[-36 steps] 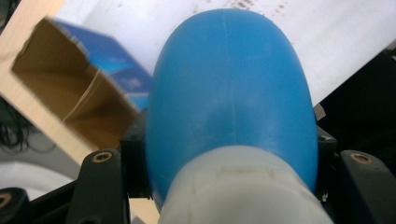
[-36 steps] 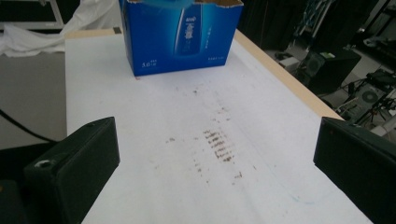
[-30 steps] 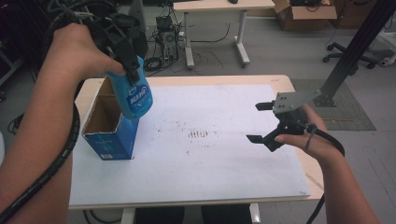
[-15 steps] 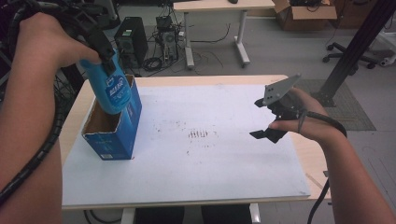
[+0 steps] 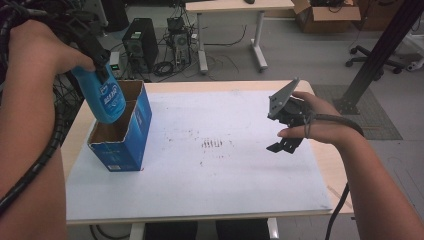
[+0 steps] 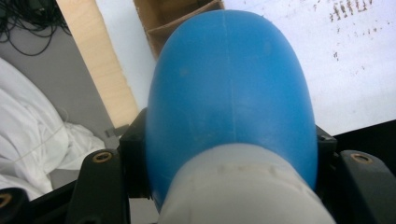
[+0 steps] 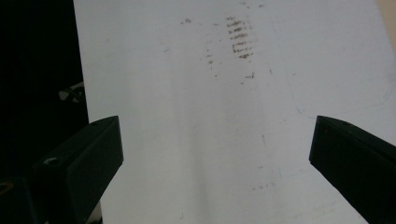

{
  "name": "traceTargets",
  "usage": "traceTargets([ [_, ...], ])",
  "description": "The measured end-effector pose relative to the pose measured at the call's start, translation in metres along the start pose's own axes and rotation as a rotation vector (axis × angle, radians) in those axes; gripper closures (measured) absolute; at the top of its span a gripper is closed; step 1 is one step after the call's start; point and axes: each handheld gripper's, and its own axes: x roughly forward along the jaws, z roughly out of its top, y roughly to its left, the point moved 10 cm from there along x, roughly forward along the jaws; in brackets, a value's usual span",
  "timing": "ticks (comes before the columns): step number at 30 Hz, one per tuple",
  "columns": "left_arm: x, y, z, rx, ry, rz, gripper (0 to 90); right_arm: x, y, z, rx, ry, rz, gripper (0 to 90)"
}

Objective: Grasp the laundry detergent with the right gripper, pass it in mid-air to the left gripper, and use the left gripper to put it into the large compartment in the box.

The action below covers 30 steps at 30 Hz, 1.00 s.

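Observation:
My left gripper (image 5: 98, 70) is shut on a blue plastic bottle (image 5: 106, 99) with a white label, gripped near its pale neck. It holds the bottle tilted over the left side of an open blue cardboard box (image 5: 126, 136). In the left gripper view the bottle's rounded blue body (image 6: 229, 88) covers most of the picture, with the black jaws pressed against both its sides and the box's brown inside (image 6: 173, 18) beyond it. My right gripper (image 5: 283, 131) hovers open above the right part of the white sheet (image 5: 210, 180). Nothing sits between its jaws (image 7: 215, 154).
The white sheet covers most of a wooden table (image 5: 335, 165) and has dark smudges (image 5: 212, 144) at its middle. The box stands at the sheet's left edge. Beyond the table stand another desk (image 5: 230, 10), a computer tower (image 5: 140, 42), cables and a black post (image 5: 380, 55).
My left hand has carried the bottle leftward, from above the box's right wall to above its left side. My right gripper has drifted a little up and toward the sheet's middle.

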Motion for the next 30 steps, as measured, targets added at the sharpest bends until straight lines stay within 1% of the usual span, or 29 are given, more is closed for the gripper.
traceTargets([
  [2, 0.003, 0.003, 0.000, -0.006, -0.003, -0.003, 38.6, 0.001, 0.002, -0.002, -0.006, 0.031, 0.024, 3.1],
  [3, 0.006, 0.004, 0.000, -0.013, -0.004, -0.004, 38.6, 0.001, 0.003, -0.003, 0.002, 0.052, 0.037, 3.2],
  [6, 0.013, 0.007, 0.000, -0.018, 0.006, -0.004, 38.6, 0.001, 0.004, -0.003, 0.004, 0.069, 0.047, 3.2],
  [8, 0.017, 0.009, 0.000, -0.028, 0.008, -0.013, 38.6, 0.002, 0.004, -0.003, 0.004, 0.081, 0.054, 3.0],
  [9, 0.019, 0.010, 0.000, -0.028, 0.011, -0.016, 38.6, 0.002, 0.005, -0.004, 0.007, 0.097, 0.061, 3.4],
  [10, 0.020, 0.010, 0.001, -0.034, 0.008, -0.018, 38.6, 0.002, 0.005, -0.004, 0.009, 0.101, 0.064, 3.1],
  [11, 0.022, 0.011, 0.000, -0.038, 0.014, -0.020, 38.6, 0.002, 0.006, -0.004, 0.010, 0.106, 0.067, 3.1],
  [13, 0.024, 0.012, 0.001, -0.050, 0.014, -0.019, 38.6, 0.003, 0.006, -0.006, 0.012, 0.129, 0.074, 3.1],
  [17, 0.030, 0.016, 0.000, -0.076, 0.023, -0.013, 38.6, 0.003, 0.006, -0.006, 0.018, 0.134, 0.080, 3.2],
  [22, 0.037, 0.018, 0.000, -0.088, 0.031, -0.010, 38.6, 0.006, 0.006, -0.007, 0.019, 0.144, 0.087, 3.4],
  [24, 0.042, 0.019, 0.000, -0.102, 0.030, -0.013, 38.6, 0.007, 0.006, -0.008, 0.022, 0.148, 0.089, 3.3],
  [26, 0.045, 0.019, 0.000, -0.108, 0.032, -0.013, 38.6, 0.008, 0.006, -0.009, 0.023, 0.149, 0.092, 3.3],
  [30, 0.050, 0.021, -0.002, -0.126, 0.037, -0.006, 38.6, 0.010, 0.006, -0.010, 0.028, 0.151, 0.093, 3.4],
])
